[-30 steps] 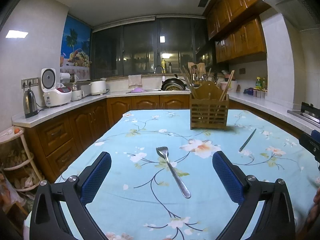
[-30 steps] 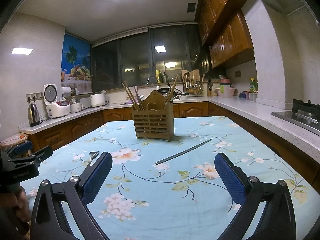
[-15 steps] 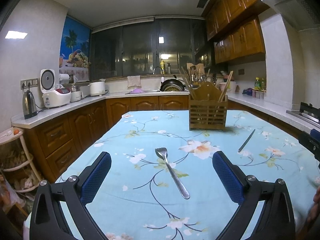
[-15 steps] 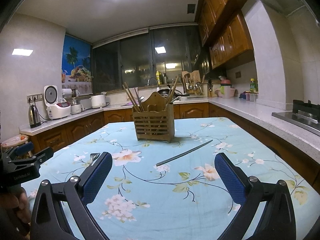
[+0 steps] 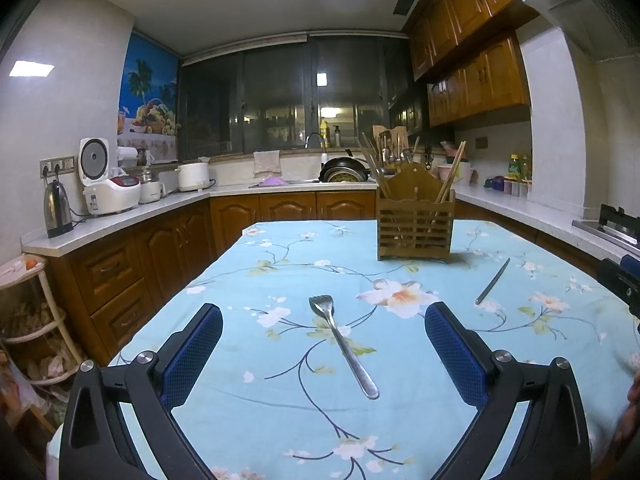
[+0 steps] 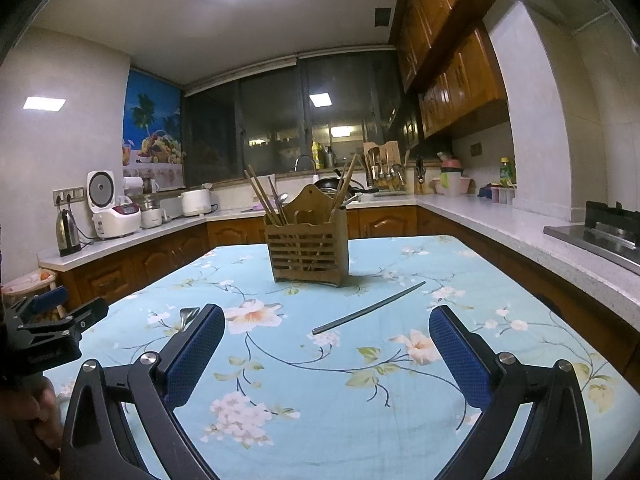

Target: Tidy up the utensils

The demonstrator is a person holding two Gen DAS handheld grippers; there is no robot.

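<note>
A metal fork [image 5: 342,345] lies on the flowered blue tablecloth [image 5: 280,272], tines pointing away, between the fingers of my open left gripper [image 5: 323,330] and just ahead of them. A dark chopstick [image 5: 493,281] [image 6: 368,308] lies loose farther right, in front of my open right gripper [image 6: 327,330]. The wooden slatted utensil holder [image 5: 414,229] [image 6: 308,254] stands upright at the far middle of the table with several chopsticks in it. In the right wrist view only the fork's head [image 6: 188,314] shows past the left finger.
Wooden cabinets and a pale counter [image 5: 160,204] run around the table, with a kettle [image 5: 57,210], a rice cooker [image 5: 108,184] and a sink area. A stove [image 6: 600,232] sits on the right. The other gripper [image 6: 48,332] shows at the left edge of the right wrist view.
Both grippers have risen and eased forward slightly, so the table and holder sit a little lower in view. Nothing on the table has moved.
</note>
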